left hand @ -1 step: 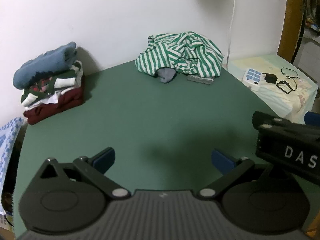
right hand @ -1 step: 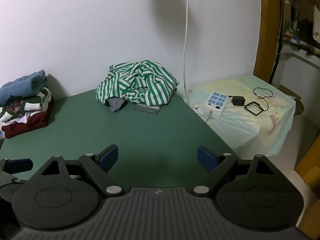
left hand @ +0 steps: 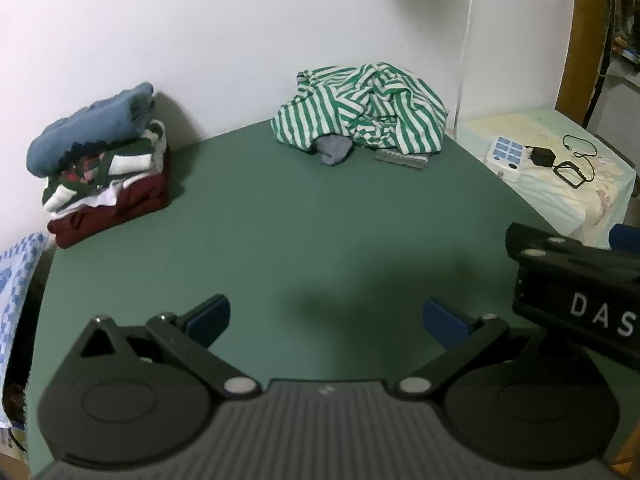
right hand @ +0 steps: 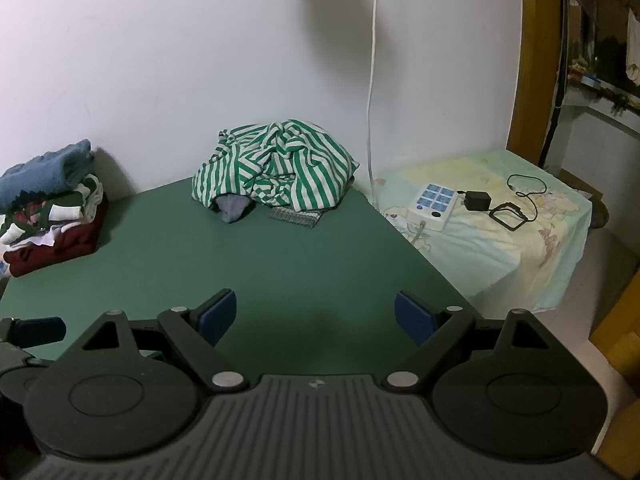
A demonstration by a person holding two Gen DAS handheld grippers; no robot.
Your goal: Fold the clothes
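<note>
Here both tongs (left hand: 326,322) (right hand: 316,318) spread, gripping nothing; bare green table (left hand: 320,240) ahead, striped garment (left hand: 360,108) at far edge

The left tongs (left hand: 327,320) were held level with blue-padded fingers (left hand: 210,317) spread wide and nothing between them; the right tongs (right hand: 316,317) sat just beside them on the right, likewise agape and empty, both pointing forward; the right body showed at the left view's edge.
</note>
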